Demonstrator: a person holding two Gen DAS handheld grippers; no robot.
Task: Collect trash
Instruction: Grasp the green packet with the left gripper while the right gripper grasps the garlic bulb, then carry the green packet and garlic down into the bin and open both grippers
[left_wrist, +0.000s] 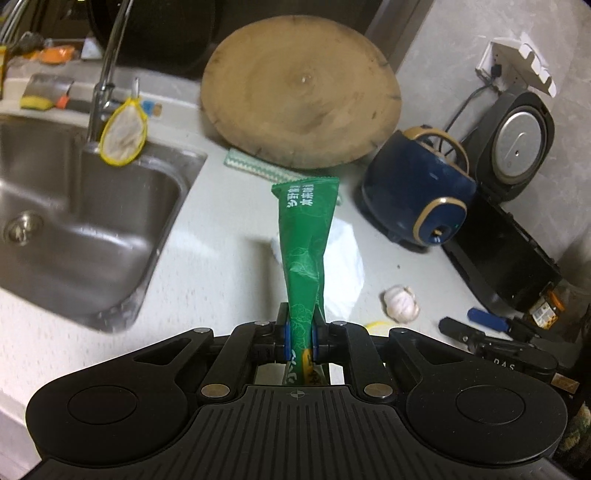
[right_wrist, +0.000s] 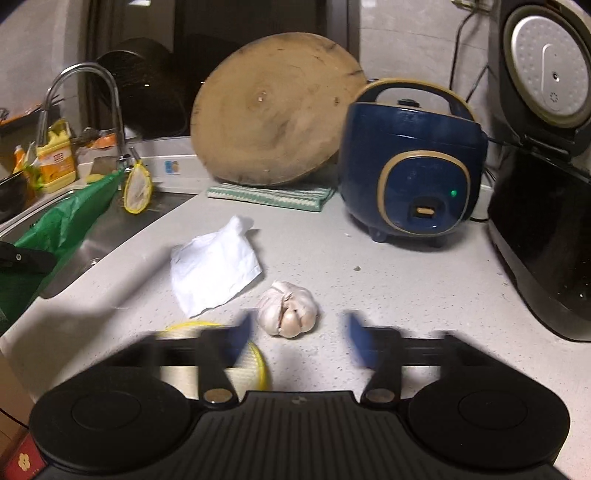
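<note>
Green wrapper (left_wrist: 303, 258) is clamped at its near end between the blue pads of the left gripper (left_wrist: 300, 341); in the left wrist view its long axis runs straight away from the jaws, far end raised above the countertop (left_wrist: 207, 258) and white paper (left_wrist: 345, 273). In the right wrist view, the wrapper (right_wrist: 70, 225) slants up toward the faucet (right_wrist: 110, 110) at the left edge, and the right gripper (right_wrist: 295, 341) stands spread and empty, with the garlic bulb (right_wrist: 288, 308) lying just beyond its blurred fingertips.

**camera setup: two wrist fisheyes, overlapping counter view**

left wrist: sits above the counter (left_wrist: 207, 258), tilted down along its fingers, facing the back wall; sink (left_wrist: 74, 221) at left. right wrist: lower and nearer the counter, facing the same way. both see the round wooden board (left_wrist: 301, 92) (right_wrist: 273, 110), blue cooker (left_wrist: 417, 188) (right_wrist: 410, 162), white paper (left_wrist: 343, 269) (right_wrist: 214, 266) and garlic (left_wrist: 400, 301) (right_wrist: 288, 308).
</note>
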